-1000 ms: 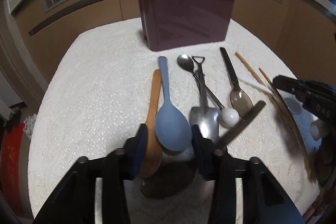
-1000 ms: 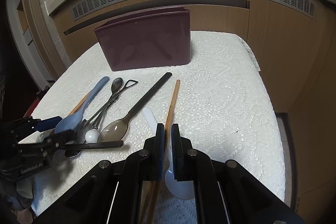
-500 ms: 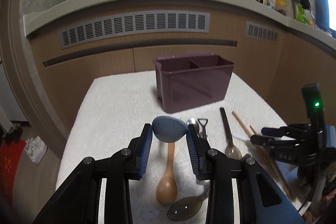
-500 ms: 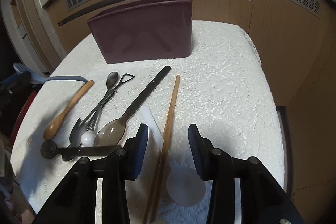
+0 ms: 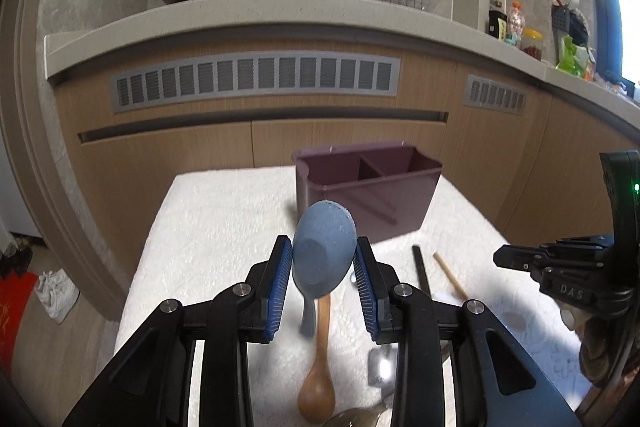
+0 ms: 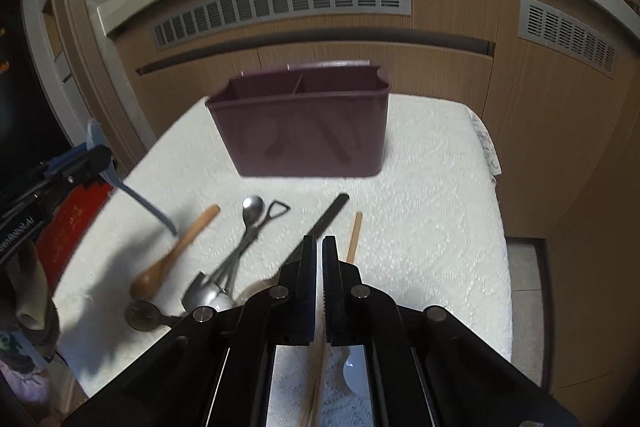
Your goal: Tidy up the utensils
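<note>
Ribbed blue pads of the left gripper (image 5: 323, 281) are clamping the rounded bowl of a matte blue plastic spoon (image 5: 323, 255), its handle hanging down toward the table. Below it a smooth wooden spoon (image 5: 318, 379) is lying flat on the white embossed cloth (image 5: 224, 227), bowl nearest the camera. Further out, a maroon plastic holder (image 5: 368, 195), rectangular with a divider splitting it into two compartments, is standing upright on the cloth in front of wood-grain cabinets with grey slatted vents (image 5: 256, 79).

Pads of the right gripper (image 6: 322, 279) are pressed nearly together, pinching a thin wooden chopstick (image 6: 316, 383) that is running down between them; a second chopstick (image 6: 354, 235) is showing just beyond the tips. Left of it a black-handled spoon (image 6: 328, 215), a tangle of shiny metal spoons (image 6: 250, 227) and a dark flat-handled utensil (image 6: 144, 315) are resting on the cloth. A white plastic spoon (image 6: 354, 373) is lying under the right gripper.
</note>
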